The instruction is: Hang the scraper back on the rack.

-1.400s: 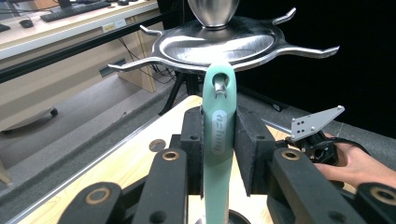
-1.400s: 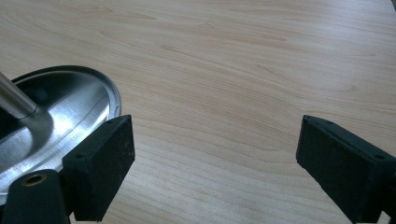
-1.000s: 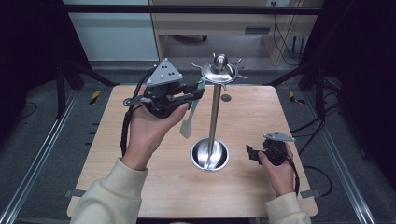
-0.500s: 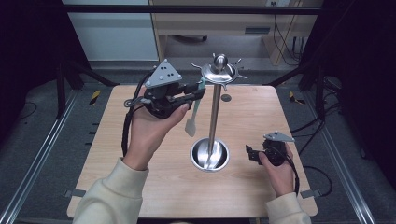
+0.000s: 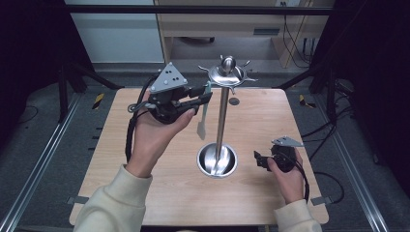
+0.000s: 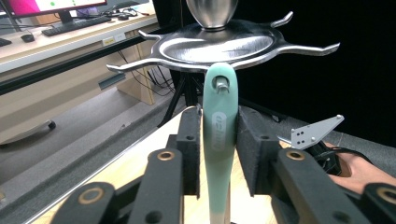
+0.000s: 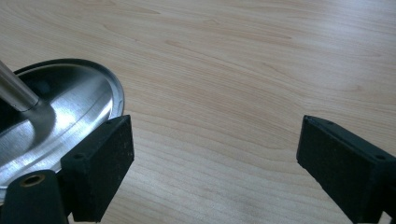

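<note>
Counter [image 5: 145,159]: pale wood, sitting on dark floor between metal rails; desk and cables showing behind.
Stand [image 5: 222,116]: steel utensil rack standing upright mid-counter; thin pole rising from round dished base [image 5: 217,159], carrying hooked disc top [image 5: 225,74] with ball knob.
Stand in left gripper view: disc top [image 6: 219,44] spreading curved hook arms, sitting just above the handle.
Spatula [image 5: 203,113]: mint-green handle with pale blade, hanging down just left of the pole, blade clear of the counter.
Spatula handle [image 6: 219,135]: standing upright between the two black pads, hanging hole at top end sitting on a hook tip under the disc.
Left tongs [image 5: 205,94]: raised at disc height, pointing right toward the stand, gripping the spatula handle from both sides.
Left tongs in own view [image 6: 219,149]: pads pressing against the handle, narrow gap taken up by it.
Left hand [image 5: 154,133]: wrapping the gripper body from below, cream sleeve coming in from the bottom edge.
Right tongs [image 5: 257,159]: lying low at counter level right of the base, pointing left toward it, well apart from the spatula.
Right tongs in own view [image 7: 212,158]: spread wide, gripping nothing, bare wood showing between the pads; base rim [image 7: 109,88] sitting just beside the left pad.
Right hand [image 5: 285,171]: resting on the counter, holding the gripper.
</note>
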Motion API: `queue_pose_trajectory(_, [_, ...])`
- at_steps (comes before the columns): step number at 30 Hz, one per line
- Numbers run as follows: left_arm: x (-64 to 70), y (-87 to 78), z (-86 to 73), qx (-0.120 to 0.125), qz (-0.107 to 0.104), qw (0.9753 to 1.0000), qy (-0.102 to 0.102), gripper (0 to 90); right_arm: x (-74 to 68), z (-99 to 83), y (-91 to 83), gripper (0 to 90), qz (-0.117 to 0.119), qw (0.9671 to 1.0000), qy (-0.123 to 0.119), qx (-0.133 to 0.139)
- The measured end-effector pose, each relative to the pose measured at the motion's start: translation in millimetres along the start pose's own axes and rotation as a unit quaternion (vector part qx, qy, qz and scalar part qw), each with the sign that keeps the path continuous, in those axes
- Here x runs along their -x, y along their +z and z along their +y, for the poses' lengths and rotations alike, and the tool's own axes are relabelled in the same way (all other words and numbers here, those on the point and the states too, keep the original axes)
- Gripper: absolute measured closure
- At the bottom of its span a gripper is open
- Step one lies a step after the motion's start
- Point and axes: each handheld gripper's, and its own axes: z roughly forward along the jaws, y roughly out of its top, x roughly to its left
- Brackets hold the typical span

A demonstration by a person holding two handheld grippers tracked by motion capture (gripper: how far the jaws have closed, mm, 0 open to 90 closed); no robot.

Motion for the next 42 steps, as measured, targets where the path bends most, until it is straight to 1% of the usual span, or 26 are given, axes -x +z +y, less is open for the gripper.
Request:
queue_pose_trajectory(2, [0.9,-0.8,-1.3,0.003,0.003,1.0,0.0,67.3,0.2,0.0,0.0,11.4,0.0,1.0,-0.002,0.0])
queue_pose_trajectory(3, [1.8,-1.6,-2.9,0.003,0.007,1.0,0.0,61.6,-0.1,0.0,0.1,11.4,-0.001,1.0,0.001,-0.001])
queue_pose_trajectory(6, [2.7,-3.2,-5.1,0.001,0.016,0.9999,0.004,52.0,-0.2,0.2,0.1,11.3,0.0,1.0,-0.001,-0.001])
queue_pose_trajectory(7, [3.2,-4.5,-6.8,0.001,0.018,0.9998,0.006,52.0,-0.3,0.2,0.1,11.3,0.0,1.0,-0.001,-0.001])
queue_pose_trajectory(10, [5.2,-8.8,-12.3,-0.002,0.033,0.9993,0.017,38.2,-0.4,0.2,-0.3,11.3,0.0,1.0,0.0,-0.001])
queue_pose_trajectory(11, [5.9,-10.2,-14.8,-0.003,0.037,0.9991,0.019,27.4,-0.3,0.3,-0.3,11.3,0.0,1.0,0.0,0.0])
queue_pose_trajectory(13, [7.3,-12.7,-19.6,-0.009,0.041,0.9988,0.025,19.8,-0.6,0.2,-0.5,11.3,0.0,1.0,0.0,-0.001])
queue_pose_trajectory(14, [8.9,-14.8,-23.9,-0.015,0.044,0.9985,0.03,19.8,-0.6,0.2,-0.5,11.3,0.0,1.0,0.0,-0.001])
queue_pose_trajectory(16, [11.7,-18.3,-32.6,-0.025,0.048,0.9976,0.043,10.8,-0.8,0.1,-0.9,11.2,0.0,1.0,-0.001,0.0])
queue_pose_trajectory(17, [13.1,-20.6,-37.6,-0.028,0.052,0.9971,0.047,10.8,-0.8,0.1,-0.9,11.2,0.0,1.0,-0.001,0.0])
queue_pose_trajectory(18, [14.4,-24.6,-47.1,-0.028,0.052,0.9972,0.044,9.4,-0.9,0.3,-1.0,11.3,-0.001,1.0,-0.003,0.001])
queue_pose_trajectory(19, [14.4,-24.6,-47.1,-0.028,0.052,0.9972,0.044,8.4,-0.9,0.3,-1.0,11.3,-0.001,1.0,-0.003,0.001])
queue_pose_trajectory(20, [14.5,-28.9,-57.5,-0.029,0.046,0.9975,0.044,7.2,-1.3,0.3,-0.8,11.2,-0.001,1.0,0.0,0.0])
queue_pose_trajectory(21, [14.5,-28.9,-57.5,-0.029,0.046,0.9975,0.044,6.4,-1.3,0.3,-0.8,11.2,-0.001,1.0,0.0,0.0])
queue_pose_trajectory(22, [15.0,-31.1,-64.4,-0.029,0.042,0.9979,0.04,6.2,-1.3,0.3,-0.9,11.2,-0.002,1.0,-0.001,-0.001])
queue_pose_trajectory(25, [16.3,-35.1,-80.9,-0.048,0.031,0.9973,0.046,5.3,-1.2,0.0,-1.1,11.0,-0.003,1.0,-0.001,-0.002])
queue_pose_trajectory(28, [19.1,-37.2,-96.2,-0.061,0.029,0.9965,0.049,5.2,-1.1,-0.5,-0.8,10.9,-0.006,1.0,0.001,-0.004])
queue_pose_trajectory(30, [21.6,-38.0,-108.3,-0.073,0.027,0.9953,0.057,4.6,-1.0,-0.8,-0.7,10.9,-0.007,1.0,-0.003,-0.005])
queue_pose_trajectory(31, [21.6,-38.0,-108.3,-0.073,0.027,0.9953,0.057,4.6,-1.0,-0.8,-0.7,10.9,-0.007,1.0,-0.003,-0.005])
queue_pose_trajectory(32, [23.7,-37.3,-117.8,-0.083,0.036,0.9935,0.07,4.6,-1.4,-0.9,-0.5,10.8,-0.008,0.9999,-0.006,-0.005])
queue_pose_trajectory(33, [23.7,-37.3,-117.8,-0.083,0.036,0.9935,0.07,4.6,-1.4,-0.9,-0.5,10.8,-0.008,0.9999,-0.006,-0.005])
queue_pose_trajectory(34, [24.7,-36.0,-124.7,-0.092,0.043,0.9918,0.077,4.6,-1.4,-1.0,-0.3,10.8,-0.009,0.9999,-0.007,-0.006])
queue_pose_trajectory(37, [25.6,-31.8,-143.6,-0.112,0.036,0.9902,0.076,4.6,-2.2,-1.2,-0.1,10.6,-0.01,0.9999,-0.005,-0.008])
queue_pose_trajectory(39, [25.6,-29.2,-156.1,-0.122,0.036,0.9893,0.072,4.7,-2.1,-1.2,-0.2,10.6,-0.01,0.9999,-0.005,-0.008])
queue_pose_trajectory(41, [25.2,-27.2,-167.9,-0.126,0.032,0.9895,0.062,4.6,-1.6,-1.3,-0.1,10.5,-0.011,0.9999,-0.007,-0.008])
queue_pose_trajectory(42, [24.3,-25.9,-176.7,-0.133,0.029,0.9889,0.058,4.6,-1.6,-1.3,0.0,10.5,-0.011,0.9999,-0.006,-0.009])
